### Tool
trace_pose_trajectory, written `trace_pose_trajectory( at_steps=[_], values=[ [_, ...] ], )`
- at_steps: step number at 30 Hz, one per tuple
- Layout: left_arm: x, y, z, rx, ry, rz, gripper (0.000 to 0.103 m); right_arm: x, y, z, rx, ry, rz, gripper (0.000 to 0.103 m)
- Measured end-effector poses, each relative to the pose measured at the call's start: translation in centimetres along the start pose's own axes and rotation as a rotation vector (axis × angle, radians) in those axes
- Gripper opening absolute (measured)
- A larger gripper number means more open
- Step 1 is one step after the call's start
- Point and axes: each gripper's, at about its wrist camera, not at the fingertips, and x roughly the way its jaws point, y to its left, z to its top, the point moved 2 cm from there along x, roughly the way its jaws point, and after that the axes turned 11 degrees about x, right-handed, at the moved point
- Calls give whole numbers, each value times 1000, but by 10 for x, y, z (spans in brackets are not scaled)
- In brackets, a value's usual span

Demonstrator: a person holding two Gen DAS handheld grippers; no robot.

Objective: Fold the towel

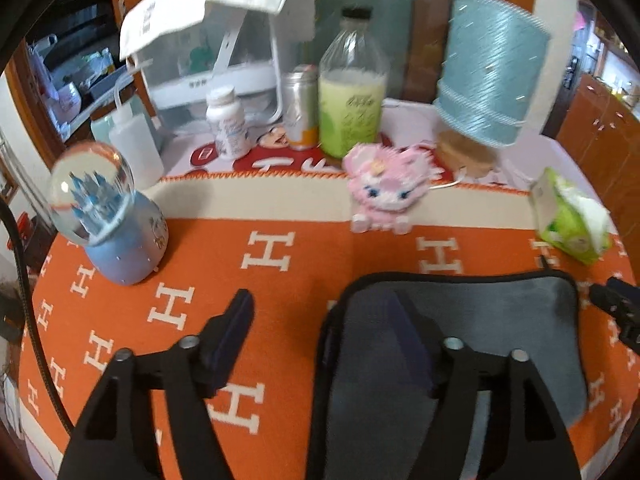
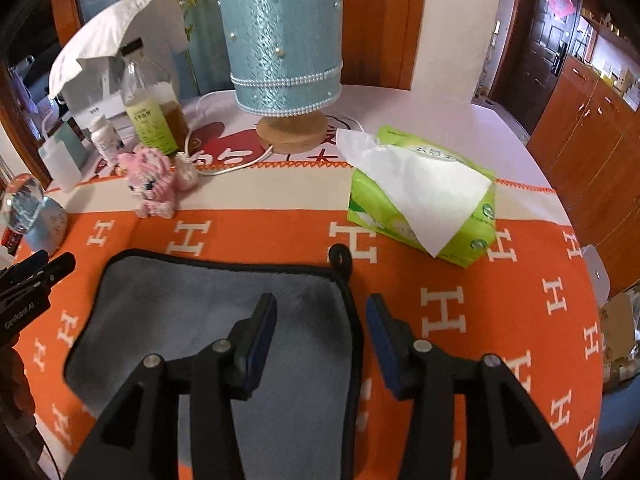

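A grey towel (image 1: 500,320) with black trim lies flat on the orange H-patterned cloth (image 1: 280,280). It also shows in the right wrist view (image 2: 180,312). My left gripper (image 1: 320,312) is open over the towel's left edge, one finger above the cloth, the other above the towel. My right gripper (image 2: 322,312) is open astride the towel's right edge, near its black hanging loop (image 2: 340,258). Each gripper's tip shows at the rim of the other's view; the left one (image 2: 40,272) appears at the towel's left side.
A snow globe (image 1: 100,216) stands at the left. A pink toy cat (image 1: 384,188), a bottle of green liquid (image 1: 352,96), a blue lamp (image 1: 488,72) and small bottles stand behind. A green tissue pack (image 2: 424,200) lies right of the towel.
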Motion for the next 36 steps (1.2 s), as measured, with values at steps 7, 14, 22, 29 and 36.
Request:
trace_pose_trajectory(
  at_steps=[7, 14, 22, 29, 36],
  values=[
    [-68, -13, -4, 27, -85, -45, 87, -50, 0, -15, 35, -27, 21, 47],
    [-132, -22, -23, 28, -140, -75, 97, -107, 5, -35, 19, -89, 29, 47],
    [-183, -31, -48, 44, -174, -80, 102, -159, 8, -62, 5, -141, 66, 47],
    [-216, -38, -73, 47, -192, -73, 102, -190, 6, -86, 2, -180, 80, 53],
    [-237, -44, -97, 35, -197, -35, 102, -210, 1, -113, 11, -185, 96, 54]
  ],
)
